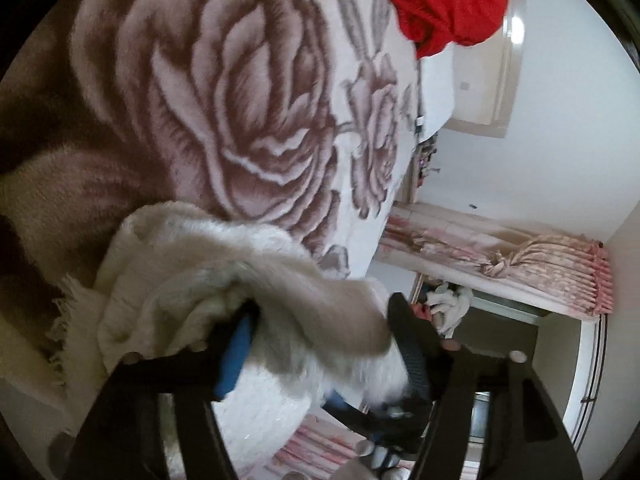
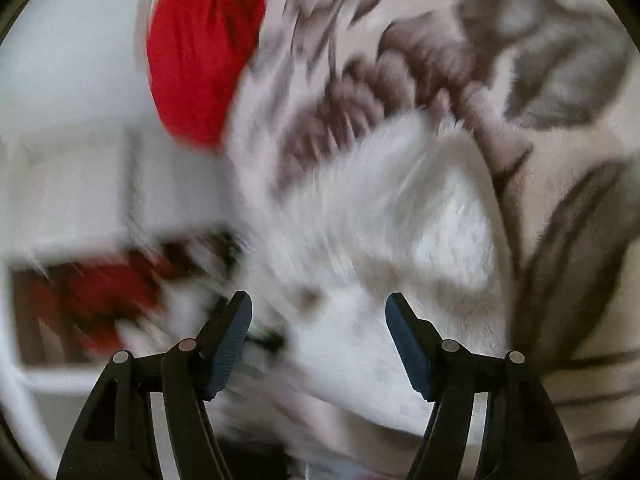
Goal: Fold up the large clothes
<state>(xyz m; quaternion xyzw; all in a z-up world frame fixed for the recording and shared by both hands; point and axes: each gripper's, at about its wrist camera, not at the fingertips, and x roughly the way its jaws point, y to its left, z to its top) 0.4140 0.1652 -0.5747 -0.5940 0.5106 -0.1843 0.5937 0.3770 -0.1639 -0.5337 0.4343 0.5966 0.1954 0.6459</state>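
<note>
On rose-patterned plush bed blanket (image 1: 248,112), fluffy white fringed garment (image 1: 192,280) lies bunched. My left tongs (image 1: 320,340) parted, fabric draped between, unpinched. My right tongs (image 2: 318,340) parted, empty, over garment. Red cloth (image 1: 448,4) beyond.

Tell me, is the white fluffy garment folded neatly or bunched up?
Bunched up. The white fluffy garment lies in rumpled, uneven layers on the rose-patterned blanket, with a frayed edge sticking out at one side.

Rose-print blanket (image 1: 248,92) fills left wrist view from 9 to 12 o'clock. Pink gathered curtain (image 1: 520,264) at 4 o'clock, white wall (image 1: 560,140) at 3 o'clock.
</note>
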